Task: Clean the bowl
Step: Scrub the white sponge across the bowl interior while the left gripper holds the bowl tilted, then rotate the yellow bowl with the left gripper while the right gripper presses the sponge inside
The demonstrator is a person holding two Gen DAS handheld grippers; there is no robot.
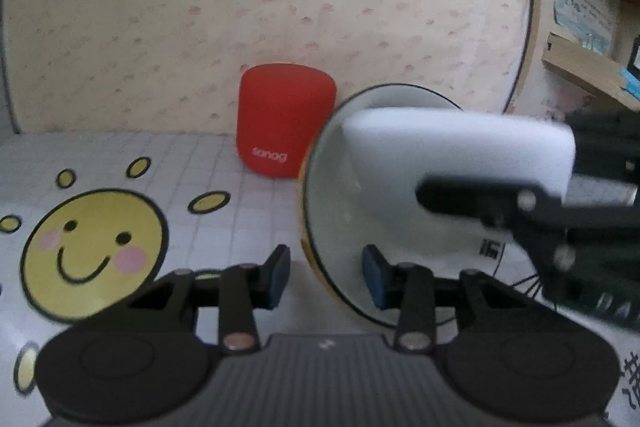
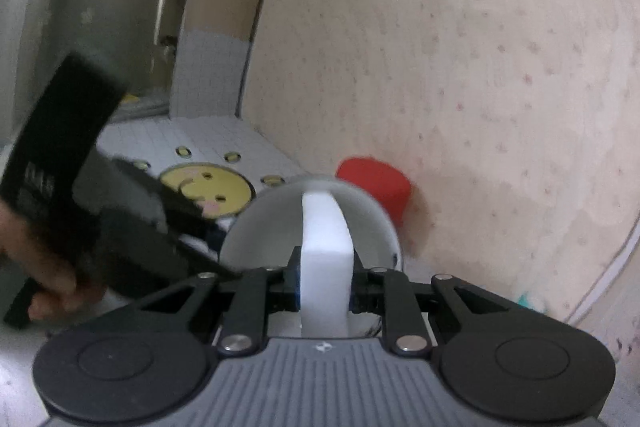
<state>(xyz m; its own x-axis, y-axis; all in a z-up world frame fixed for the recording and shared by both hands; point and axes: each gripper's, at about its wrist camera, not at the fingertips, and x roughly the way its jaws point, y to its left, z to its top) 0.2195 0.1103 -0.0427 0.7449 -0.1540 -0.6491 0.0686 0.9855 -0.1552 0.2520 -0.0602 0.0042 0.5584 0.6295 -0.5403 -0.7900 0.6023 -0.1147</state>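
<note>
Clearly my left claw [image 1: 326, 277] is there to steady things: its blue pads straddle the near rim of the bowl [image 1: 332, 211], one inside and one outside, clenched on the rim so the bowl stays tipped up on its side with its white inside turned toward the right. Far behind it, just beside the bowl's left edge and against the flowered wall, stands a red cylinder [image 1: 285, 121] with "sonag" printed low on its front. Over on the right, my right claw [image 2: 325, 285] is grasping a white sponge [image 2: 325, 251], pinched on edge, its far end reaching into the bowl, which I judge suits wiping. Some dark writing shows on the checked tablecloth [image 1: 248, 203] near the bowl, too blurred to read.
</note>
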